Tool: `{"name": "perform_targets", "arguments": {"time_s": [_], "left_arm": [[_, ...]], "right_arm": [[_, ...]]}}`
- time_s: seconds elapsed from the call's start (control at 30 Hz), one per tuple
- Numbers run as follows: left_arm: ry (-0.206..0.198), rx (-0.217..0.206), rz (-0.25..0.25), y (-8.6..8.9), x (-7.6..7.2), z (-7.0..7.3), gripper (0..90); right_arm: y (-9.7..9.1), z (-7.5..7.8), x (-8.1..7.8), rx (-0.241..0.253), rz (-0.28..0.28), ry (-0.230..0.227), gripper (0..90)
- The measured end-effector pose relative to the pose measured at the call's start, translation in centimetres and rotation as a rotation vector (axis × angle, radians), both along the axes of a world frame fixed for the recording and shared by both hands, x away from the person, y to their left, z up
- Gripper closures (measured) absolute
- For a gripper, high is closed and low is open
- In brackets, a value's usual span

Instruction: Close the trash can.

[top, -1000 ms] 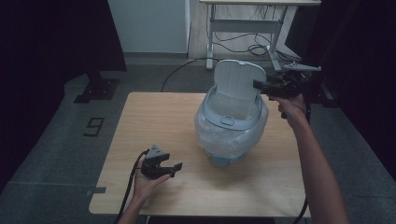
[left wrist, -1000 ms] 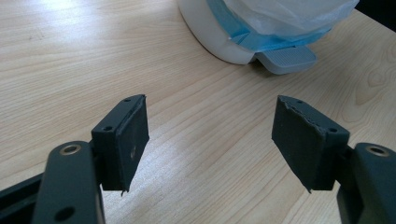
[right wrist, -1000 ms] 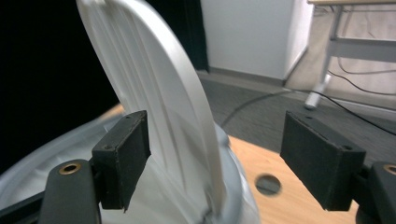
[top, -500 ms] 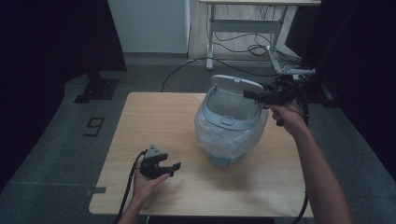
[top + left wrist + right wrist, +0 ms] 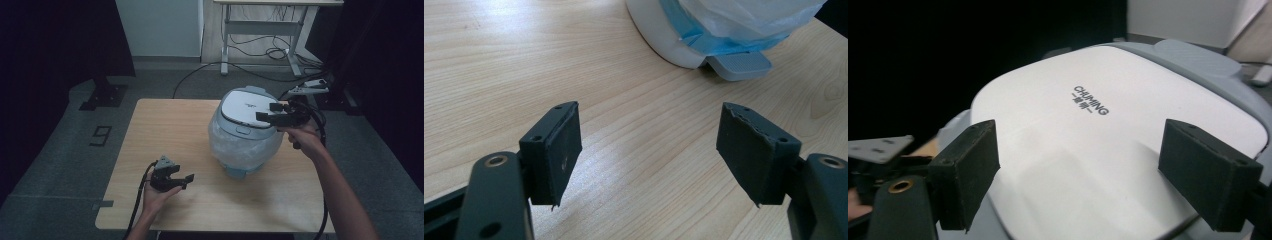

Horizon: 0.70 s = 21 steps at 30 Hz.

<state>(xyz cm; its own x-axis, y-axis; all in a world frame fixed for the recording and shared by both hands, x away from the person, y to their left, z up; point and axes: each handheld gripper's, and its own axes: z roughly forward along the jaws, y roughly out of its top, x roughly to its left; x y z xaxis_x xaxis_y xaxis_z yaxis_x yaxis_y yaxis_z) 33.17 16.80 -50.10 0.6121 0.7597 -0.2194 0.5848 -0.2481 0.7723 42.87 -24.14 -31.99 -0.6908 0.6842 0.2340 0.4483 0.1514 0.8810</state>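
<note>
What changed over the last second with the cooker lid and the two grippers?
The rice cooker's lid, standing open a second ago, has swung down onto the body. The right gripper followed it down from the lid's top edge; its fingers have just been opening and now hang spread over the lid, nothing between them. The left gripper, the cooker's plastic wrap and the table stayed put.

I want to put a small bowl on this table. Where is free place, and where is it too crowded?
The table is bare on its far-left part, left of the rice cooker, and along the near edge between the left gripper and the right forearm. It is crowded at the right, where the right gripper is at the cooker's lid.
</note>
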Motion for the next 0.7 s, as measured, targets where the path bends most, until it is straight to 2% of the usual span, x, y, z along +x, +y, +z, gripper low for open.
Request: {"name": "perform_targets", "arguments": {"time_s": [0.47,0.57,0.6,0.7], "left_arm": [[0.008,-0.004,0.003,0.1,0.1,-0.1,25.9],[0.011,-0.003,0.002,0.2,0.1,-0.1,26.0],[0.012,-0.002,0.000,0.1,0.1,-0.2,26.0],[0.015,0.002,-0.002,0.1,0.1,-0.2,26.0]], "right_arm": [[1.7,-0.2,0.5,-0.085,-0.070,-0.054,16.9],[2.2,-0.3,0.3,-0.135,-0.081,-0.076,17.1],[2.5,-0.3,0.2,-0.166,-0.091,-0.089,16.7],[2.9,-0.2,0.1,-0.191,-0.114,-0.084,16.5]]}}
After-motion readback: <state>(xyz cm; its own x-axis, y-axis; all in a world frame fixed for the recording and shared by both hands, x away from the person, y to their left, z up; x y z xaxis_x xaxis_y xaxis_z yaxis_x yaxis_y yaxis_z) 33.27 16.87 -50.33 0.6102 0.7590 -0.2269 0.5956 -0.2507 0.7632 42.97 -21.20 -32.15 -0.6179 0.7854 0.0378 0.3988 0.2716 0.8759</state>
